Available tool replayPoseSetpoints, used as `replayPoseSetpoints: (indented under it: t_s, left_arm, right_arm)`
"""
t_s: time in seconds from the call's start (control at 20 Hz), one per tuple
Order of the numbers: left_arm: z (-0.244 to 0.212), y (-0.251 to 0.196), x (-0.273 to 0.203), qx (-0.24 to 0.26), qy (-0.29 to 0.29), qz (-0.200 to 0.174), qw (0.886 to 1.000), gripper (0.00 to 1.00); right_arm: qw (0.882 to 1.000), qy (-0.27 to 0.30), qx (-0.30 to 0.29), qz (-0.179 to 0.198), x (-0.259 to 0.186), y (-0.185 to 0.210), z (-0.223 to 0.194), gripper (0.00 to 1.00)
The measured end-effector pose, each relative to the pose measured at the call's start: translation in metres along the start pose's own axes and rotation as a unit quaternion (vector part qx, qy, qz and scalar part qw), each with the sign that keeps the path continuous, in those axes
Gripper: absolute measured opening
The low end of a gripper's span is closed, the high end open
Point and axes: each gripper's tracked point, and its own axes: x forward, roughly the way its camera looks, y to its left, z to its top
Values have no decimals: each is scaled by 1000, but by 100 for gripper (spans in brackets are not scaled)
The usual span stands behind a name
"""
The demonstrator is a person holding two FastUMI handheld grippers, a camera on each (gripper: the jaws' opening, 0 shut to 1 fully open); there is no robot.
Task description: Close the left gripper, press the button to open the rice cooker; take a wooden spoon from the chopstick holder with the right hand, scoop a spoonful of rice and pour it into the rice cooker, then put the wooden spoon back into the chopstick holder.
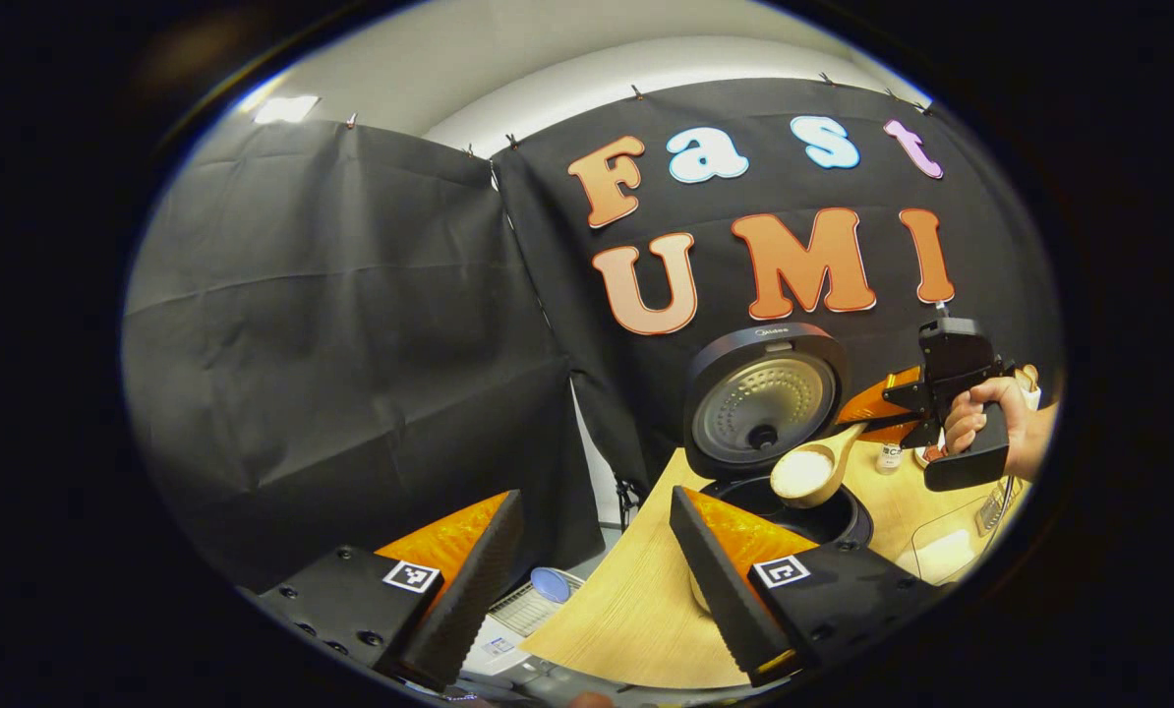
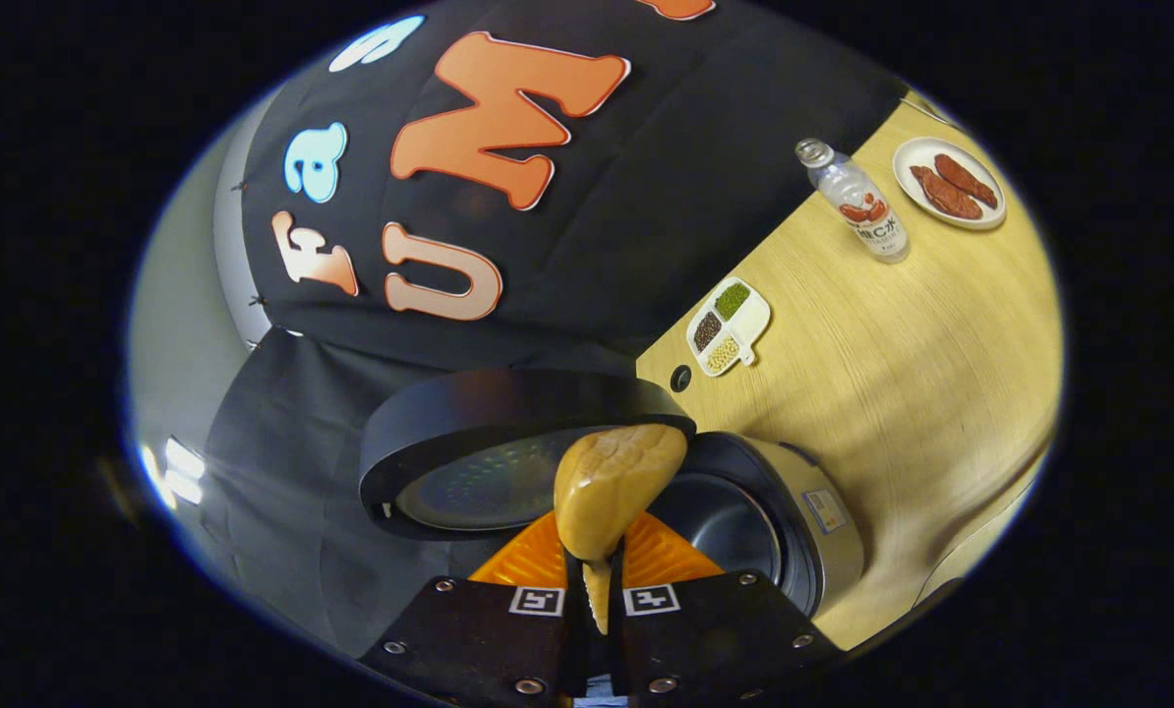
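The black rice cooker point(image 1: 823, 521) stands open, its lid point(image 1: 759, 398) raised upright behind the pot. A wooden spoon point(image 1: 808, 472) heaped with white rice hangs just over the pot's rim. A hand holds my right gripper point(image 1: 892, 405), which is shut on the spoon's handle. In the right gripper view the spoon point(image 2: 612, 487) sticks out from between my right gripper's point(image 2: 597, 590) fingers, in front of the lid point(image 2: 508, 442) and the pot point(image 2: 734, 521). My left gripper point(image 1: 597, 590) stands open near the table's front edge, left of the cooker, with nothing in it.
On the wooden table point(image 2: 892, 374) are a small divided dish of beans point(image 2: 730, 324), a clear bottle point(image 2: 857, 202) and a plate of meat point(image 2: 949, 182). A clear container point(image 1: 951, 551) sits right of the cooker. The table's left edge point(image 1: 597, 600) drops off beside my left gripper.
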Motion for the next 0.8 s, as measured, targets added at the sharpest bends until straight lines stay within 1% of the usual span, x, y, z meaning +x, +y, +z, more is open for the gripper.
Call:
replayPoseSetpoints:
  t_s: [0.05, 0.2, 0.3, 0.35, 0.4, 0.45, 0.5, 0.8]
  left_arm:
    - [1, 1, 0, -1, 1, 0, 1000, 100]
    - [-2, 2, 1, -5, 3, -1, 1000, 100]
    - [-5, 3, 1, -9, 5, -2, 1000, 100]
    - [-6, 2, 1, -9, 6, -2, 1000, 94]
    - [-5, 3, 1, -8, 8, -2, 1000, 100]
    - [-6, 3, 1, -7, 8, -1, 1000, 100]
    - [-4, 3, 1, -6, 7, -2, 1000, 93]
    - [-8, 1, 0, -9, 9, -4, 1000, 94]
  right_arm:
    - [1000, -4, -18, -5, -1, 0, 0, 8]
    - [997, -8, -74, -22, 3, -1, -1, 8]
    - [995, -10, -98, -26, 2, 3, 1, 8]
    - [994, -13, -108, -26, 1, 7, 2, 8]
    - [992, -16, -120, -28, 2, 10, 2, 8]
    - [991, -18, -131, -29, 3, 13, 3, 7]
    - [989, -19, -144, -32, 3, 14, 3, 7]
    - [980, -21, -191, -54, 6, 11, 5, 7]
